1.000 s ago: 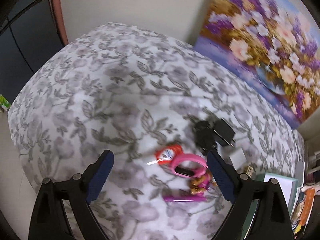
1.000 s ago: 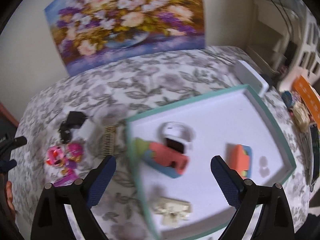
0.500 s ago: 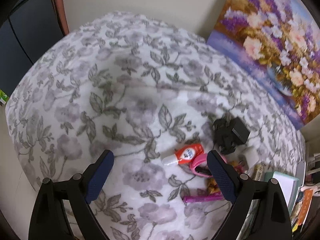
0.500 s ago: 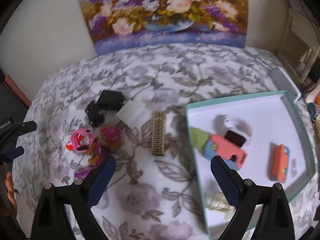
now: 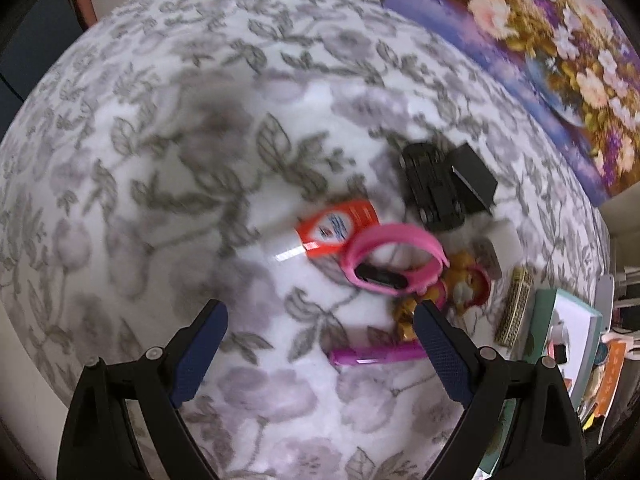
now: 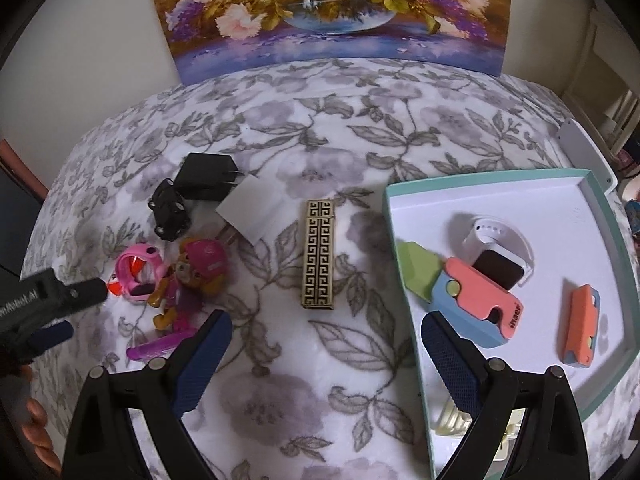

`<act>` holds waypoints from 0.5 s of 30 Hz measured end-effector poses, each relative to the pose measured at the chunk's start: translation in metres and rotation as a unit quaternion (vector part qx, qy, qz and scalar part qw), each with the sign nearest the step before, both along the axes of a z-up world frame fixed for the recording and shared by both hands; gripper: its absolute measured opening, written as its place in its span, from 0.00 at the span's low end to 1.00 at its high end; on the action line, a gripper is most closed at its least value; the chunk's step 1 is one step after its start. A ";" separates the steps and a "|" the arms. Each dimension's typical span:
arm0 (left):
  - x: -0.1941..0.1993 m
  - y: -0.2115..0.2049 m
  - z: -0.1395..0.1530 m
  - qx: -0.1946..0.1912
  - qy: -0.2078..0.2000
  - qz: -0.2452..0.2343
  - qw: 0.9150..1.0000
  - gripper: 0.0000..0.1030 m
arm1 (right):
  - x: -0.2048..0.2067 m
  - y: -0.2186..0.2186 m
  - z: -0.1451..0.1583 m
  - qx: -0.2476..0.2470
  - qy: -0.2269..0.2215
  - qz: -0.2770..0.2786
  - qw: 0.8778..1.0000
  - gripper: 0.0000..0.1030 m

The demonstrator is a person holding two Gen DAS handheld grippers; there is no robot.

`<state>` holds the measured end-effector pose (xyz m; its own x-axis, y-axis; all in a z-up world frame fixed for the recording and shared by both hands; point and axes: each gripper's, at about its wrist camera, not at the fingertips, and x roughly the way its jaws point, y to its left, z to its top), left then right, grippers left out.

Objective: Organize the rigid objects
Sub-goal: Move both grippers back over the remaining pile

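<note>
A teal-rimmed white tray (image 6: 612, 240) at the right holds a white smartwatch (image 6: 498, 250), a coral and blue toy (image 6: 476, 308) and a small orange box (image 6: 582, 324). On the floral cloth lie a gold patterned box (image 6: 319, 254), a white charger (image 6: 252, 214), a black charger (image 6: 206, 178), a black toy car (image 6: 170, 212), a pink watch (image 5: 394, 258), an orange glue tube (image 5: 338, 228), a toy pup (image 6: 196, 280) and a magenta pen (image 5: 374, 354). My left gripper (image 5: 320, 354) is open above the cloth near the pink watch. My right gripper (image 6: 324, 364) is open, just before the gold box.
A flower painting (image 6: 332, 12) leans on the wall behind the table. The table's left edge drops to a dark cabinet (image 5: 24, 36). Books and clutter (image 5: 608, 372) sit beyond the tray. The left gripper shows at the left edge of the right wrist view (image 6: 44, 300).
The left gripper has moved closer to the pink watch and glue tube. The right gripper has swung left, off the tray, and now faces the gold box.
</note>
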<state>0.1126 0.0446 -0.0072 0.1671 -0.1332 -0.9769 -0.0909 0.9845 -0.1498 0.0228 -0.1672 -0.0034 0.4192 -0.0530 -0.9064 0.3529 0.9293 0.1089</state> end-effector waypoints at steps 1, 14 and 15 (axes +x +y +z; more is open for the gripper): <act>-0.001 -0.002 -0.003 -0.001 0.006 -0.001 1.000 0.92 | 0.000 -0.001 0.000 0.001 0.000 0.000 1.000 0.94; -0.013 -0.030 -0.014 0.030 0.021 -0.025 0.999 0.92 | -0.014 -0.018 0.011 0.005 -0.020 -0.016 1.000 0.94; -0.013 -0.033 -0.016 0.032 0.023 -0.029 0.999 0.92 | -0.015 -0.020 0.012 0.005 -0.021 -0.017 1.000 0.94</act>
